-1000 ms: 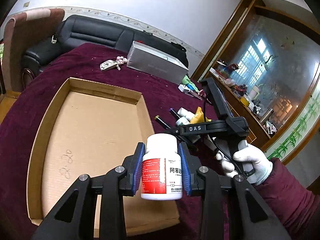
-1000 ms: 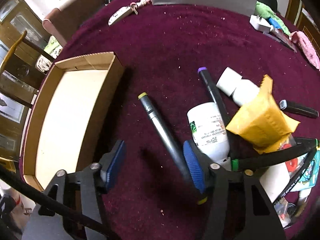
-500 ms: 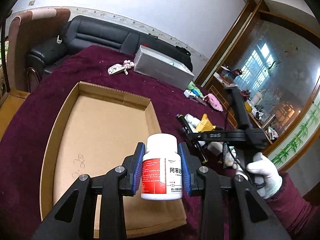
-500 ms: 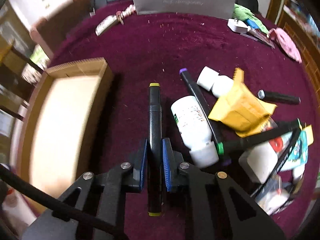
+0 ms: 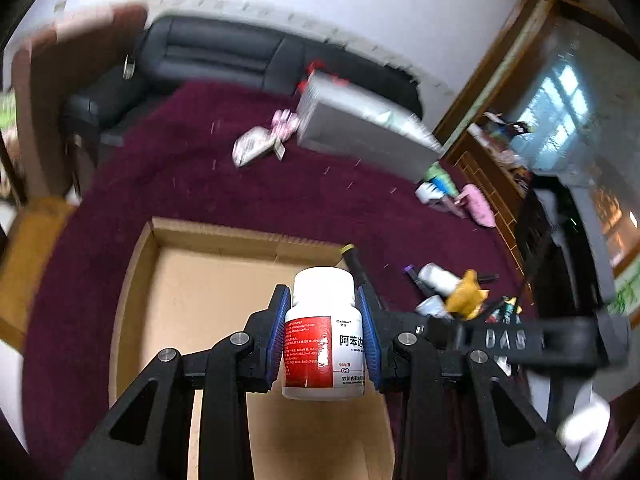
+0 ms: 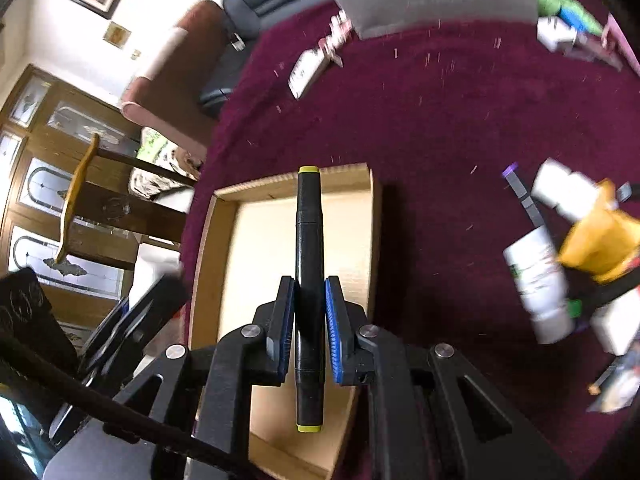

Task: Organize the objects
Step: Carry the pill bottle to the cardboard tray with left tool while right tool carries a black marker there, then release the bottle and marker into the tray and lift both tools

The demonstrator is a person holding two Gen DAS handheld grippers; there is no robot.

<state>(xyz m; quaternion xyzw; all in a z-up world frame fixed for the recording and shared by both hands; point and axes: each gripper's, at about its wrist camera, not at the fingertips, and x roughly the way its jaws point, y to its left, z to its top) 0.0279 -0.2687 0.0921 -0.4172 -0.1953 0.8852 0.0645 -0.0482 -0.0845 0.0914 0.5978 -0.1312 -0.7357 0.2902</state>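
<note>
l claw [image 5: 325, 334] grips pill bottle [image 5: 324, 344]; r claw [image 6: 310, 320] clamps marker [image 6: 309, 280] over box [image 6: 256, 248].

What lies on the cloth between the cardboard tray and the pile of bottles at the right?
In the right wrist view, nothing: only bare maroon cloth separates the cardboard tray from the lying white bottle.

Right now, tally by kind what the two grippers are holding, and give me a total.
Bottles: 1, the white pill bottle
Markers: 1, the black marker with yellow ends
Total: 2
</note>
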